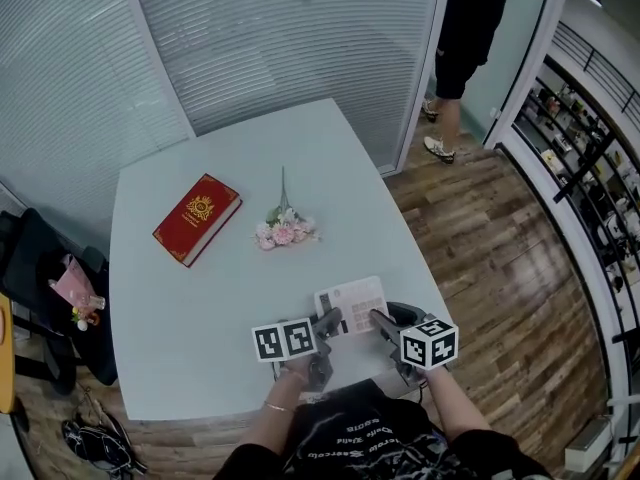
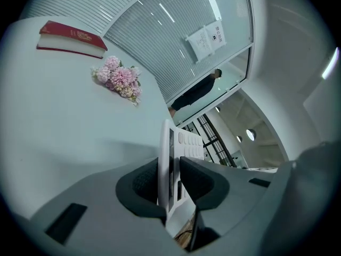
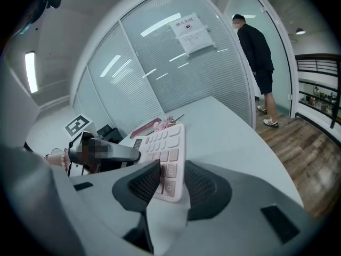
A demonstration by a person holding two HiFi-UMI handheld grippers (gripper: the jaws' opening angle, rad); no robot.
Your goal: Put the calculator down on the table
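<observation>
A pale pink-and-white calculator (image 1: 352, 303) hangs just above the near edge of the light table (image 1: 190, 308), held from both sides. My left gripper (image 1: 326, 324) is shut on its left end; in the left gripper view the calculator (image 2: 168, 159) stands edge-on between the dark pads (image 2: 143, 184) of that gripper (image 2: 171, 184). My right gripper (image 1: 381, 320) is shut on its right end. The right gripper view shows the keypad of the calculator (image 3: 166, 143) pinched at its lower corner by that gripper (image 3: 171, 184), with the left gripper (image 3: 109, 152) on the far end.
A red book (image 1: 197, 218) lies at the table's back left, and a small bunch of pink flowers (image 1: 285, 230) lies near the middle. A person in black (image 1: 468, 38) stands by the glass partition at the back right. A dark chair with a pink bag (image 1: 75, 288) is at the left.
</observation>
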